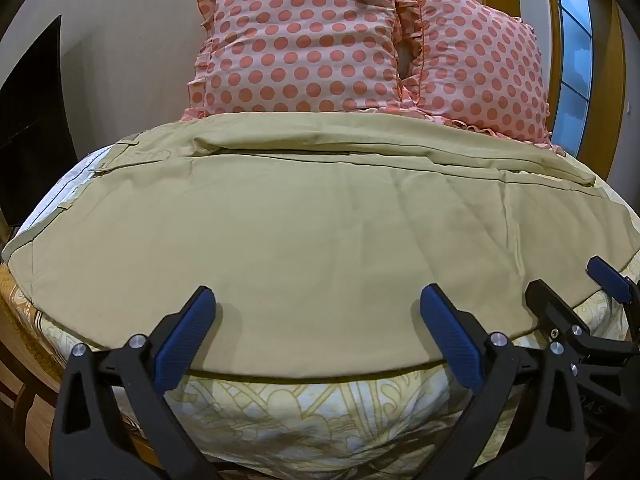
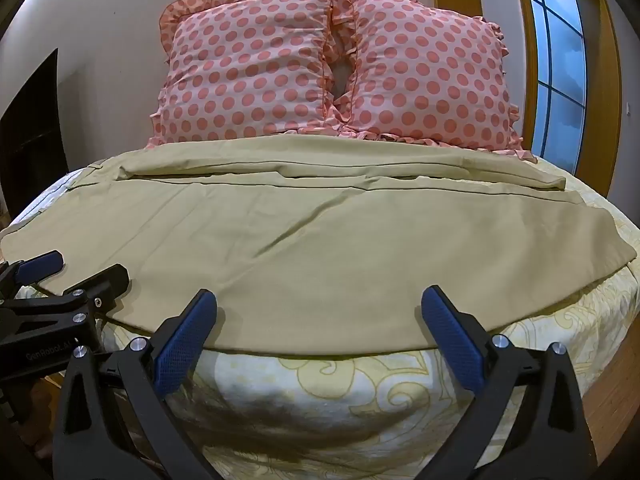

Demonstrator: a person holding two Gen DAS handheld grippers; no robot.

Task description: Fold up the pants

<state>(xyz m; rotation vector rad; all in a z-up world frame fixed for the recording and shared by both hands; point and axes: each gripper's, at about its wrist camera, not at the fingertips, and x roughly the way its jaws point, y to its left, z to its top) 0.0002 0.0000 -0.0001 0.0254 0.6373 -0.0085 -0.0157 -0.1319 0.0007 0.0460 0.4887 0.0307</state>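
Beige pants (image 1: 304, 216) lie spread sideways across the bed, waistband at the left, leg ends at the right, one leg folded along the far side. They also show in the right wrist view (image 2: 320, 240). My left gripper (image 1: 316, 332) is open and empty at the pants' near edge. My right gripper (image 2: 320, 332) is open and empty at the same near edge, further right. The right gripper also shows at the right of the left wrist view (image 1: 576, 284). The left gripper shows at the left of the right wrist view (image 2: 76, 270).
Two pink polka-dot pillows (image 1: 304, 40) (image 2: 424, 76) lean against the wall behind the pants. The bed has a yellow patterned sheet (image 2: 340, 392). A window (image 2: 560, 56) with a wooden frame is at the right. A dark panel (image 1: 28, 128) stands at the left.
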